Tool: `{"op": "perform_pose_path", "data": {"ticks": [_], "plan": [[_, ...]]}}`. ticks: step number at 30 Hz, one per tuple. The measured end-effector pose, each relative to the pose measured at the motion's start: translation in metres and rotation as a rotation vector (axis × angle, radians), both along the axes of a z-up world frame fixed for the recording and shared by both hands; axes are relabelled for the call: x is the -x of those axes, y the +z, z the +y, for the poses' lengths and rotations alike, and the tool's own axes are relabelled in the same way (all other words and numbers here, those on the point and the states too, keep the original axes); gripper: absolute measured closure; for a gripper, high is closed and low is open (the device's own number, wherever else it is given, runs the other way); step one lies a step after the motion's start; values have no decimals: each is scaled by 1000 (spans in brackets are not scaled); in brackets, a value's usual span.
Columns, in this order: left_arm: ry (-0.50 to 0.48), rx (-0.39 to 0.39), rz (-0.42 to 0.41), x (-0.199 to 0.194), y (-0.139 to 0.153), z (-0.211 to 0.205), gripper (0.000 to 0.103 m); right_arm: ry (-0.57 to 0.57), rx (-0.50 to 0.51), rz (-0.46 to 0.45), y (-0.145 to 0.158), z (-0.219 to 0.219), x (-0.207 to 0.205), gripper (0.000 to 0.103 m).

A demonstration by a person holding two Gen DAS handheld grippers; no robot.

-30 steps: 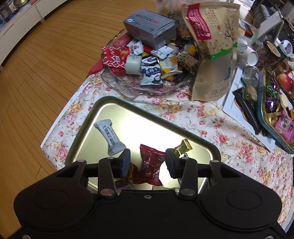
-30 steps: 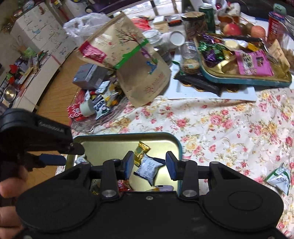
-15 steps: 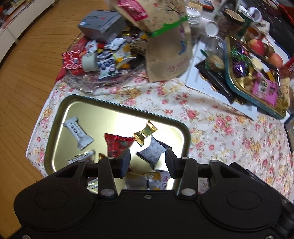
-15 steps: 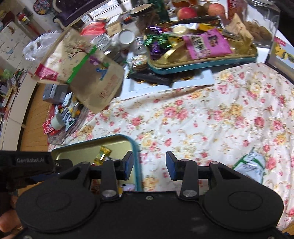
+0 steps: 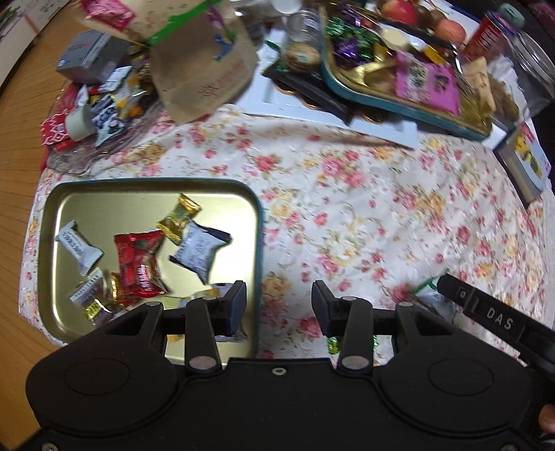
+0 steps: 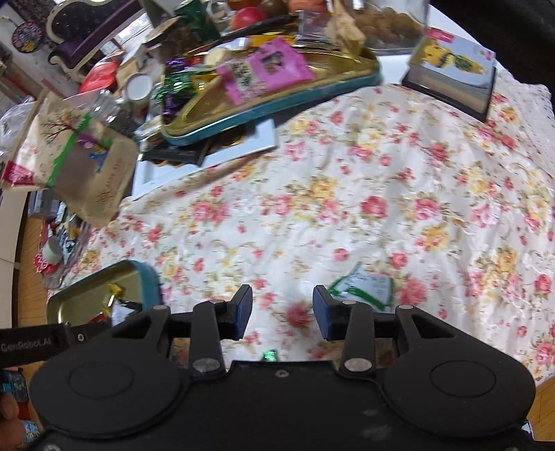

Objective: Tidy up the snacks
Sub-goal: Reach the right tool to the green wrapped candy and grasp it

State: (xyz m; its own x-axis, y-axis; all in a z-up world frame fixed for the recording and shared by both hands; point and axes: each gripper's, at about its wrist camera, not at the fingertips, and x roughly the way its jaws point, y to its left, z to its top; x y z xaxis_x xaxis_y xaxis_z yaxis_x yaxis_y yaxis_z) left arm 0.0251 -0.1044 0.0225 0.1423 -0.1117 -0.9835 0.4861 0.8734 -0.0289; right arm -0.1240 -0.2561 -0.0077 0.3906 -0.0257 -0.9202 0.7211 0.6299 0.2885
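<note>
In the gold tin on my surface sit several wrapped snacks already; one green-white packet lies loose on the cloth. My left tool and right tool both gape, empty. Plenty left.

floral tablecloth, wooden floor, apples, picture book

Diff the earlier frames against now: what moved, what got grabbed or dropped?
Both grippers swung right, off the gold tin and over the floral cloth; the right gripper now nears a green-and-white packet. Nothing was grabbed or dropped. The left gripper and the right keep their jaws open and empty; the candies in the tin stayed put.
</note>
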Motion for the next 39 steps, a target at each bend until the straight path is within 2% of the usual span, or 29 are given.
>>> {"op": "perform_pose_path", "data": {"ticks": [8,14,21,26,39], "plan": [[-70,-7,15,18,-3,-25,53,-50,0,36,-15,-25,24,62],[-94,-12,24,24,-6,-35,53,-36,-5,69,-25,-28,36,62],[-76,-10,40,21,-8,-31,53,94,-28,39,-20,9,31,61],[-36,2,31,12,-3,-23,53,204,-33,34,-21,43,9,60],[47,74,5,-8,20,3,53,301,36,70,-40,79,-29,58]]}}
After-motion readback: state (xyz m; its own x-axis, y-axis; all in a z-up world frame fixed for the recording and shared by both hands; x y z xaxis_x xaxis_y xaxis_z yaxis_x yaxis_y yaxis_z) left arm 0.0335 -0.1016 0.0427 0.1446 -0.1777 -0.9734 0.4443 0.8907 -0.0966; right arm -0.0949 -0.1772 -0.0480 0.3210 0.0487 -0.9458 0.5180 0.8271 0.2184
